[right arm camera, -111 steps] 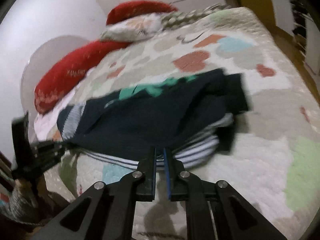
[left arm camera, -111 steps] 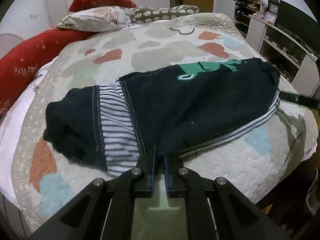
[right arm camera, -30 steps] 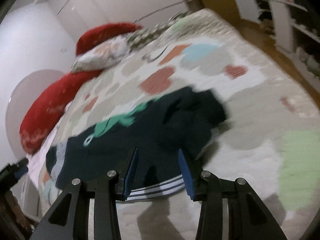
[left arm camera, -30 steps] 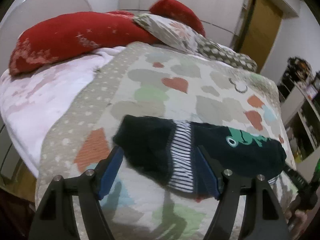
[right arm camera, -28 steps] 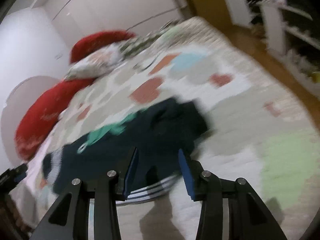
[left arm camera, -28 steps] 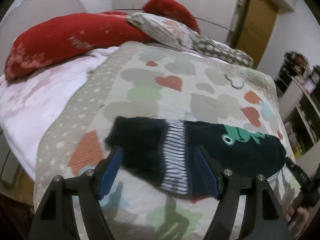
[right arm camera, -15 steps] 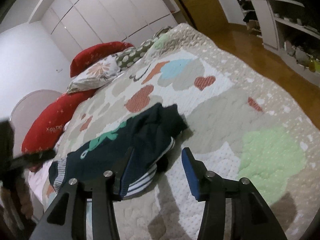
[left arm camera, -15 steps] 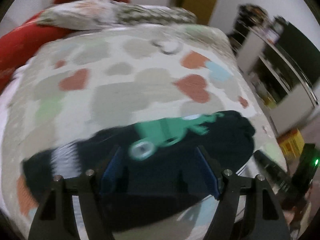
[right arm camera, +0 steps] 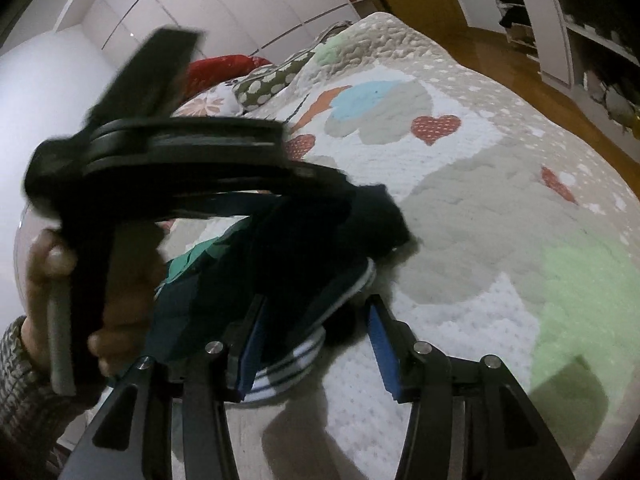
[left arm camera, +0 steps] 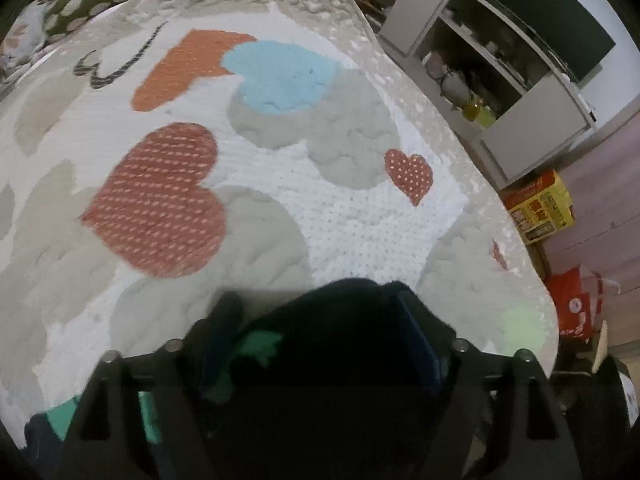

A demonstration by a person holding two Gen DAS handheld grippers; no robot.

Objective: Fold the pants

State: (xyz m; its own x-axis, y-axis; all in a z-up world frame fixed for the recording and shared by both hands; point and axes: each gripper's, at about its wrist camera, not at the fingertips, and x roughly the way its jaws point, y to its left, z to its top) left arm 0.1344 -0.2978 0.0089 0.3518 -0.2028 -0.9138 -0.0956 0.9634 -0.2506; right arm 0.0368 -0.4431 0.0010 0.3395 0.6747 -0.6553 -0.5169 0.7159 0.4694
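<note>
The dark navy pants [right arm camera: 288, 264] with a green print and striped lining lie folded on the heart-patterned quilt [right arm camera: 460, 200]. My left gripper [left arm camera: 320, 344] is open, its jaws wide on either side of the pants' dark far end [left arm camera: 344, 320]. It also shows in the right wrist view [right arm camera: 344, 196], reaching across above the pants, held by a hand. My right gripper [right arm camera: 316, 344] is open, with its left blue pad over the striped edge [right arm camera: 296, 364] and its right pad over the quilt.
Pillows [right arm camera: 260, 84] lie at the head of the bed. Open shelves [left arm camera: 492, 64] and a yellow box [left arm camera: 540, 208] stand on the floor past the bed's right edge. White wardrobe doors [right arm camera: 200, 12] line the back wall.
My left gripper has swung right and dropped close over the pants' far end. My right gripper has moved closer to the striped edge. Both went from shut to open earlier.
</note>
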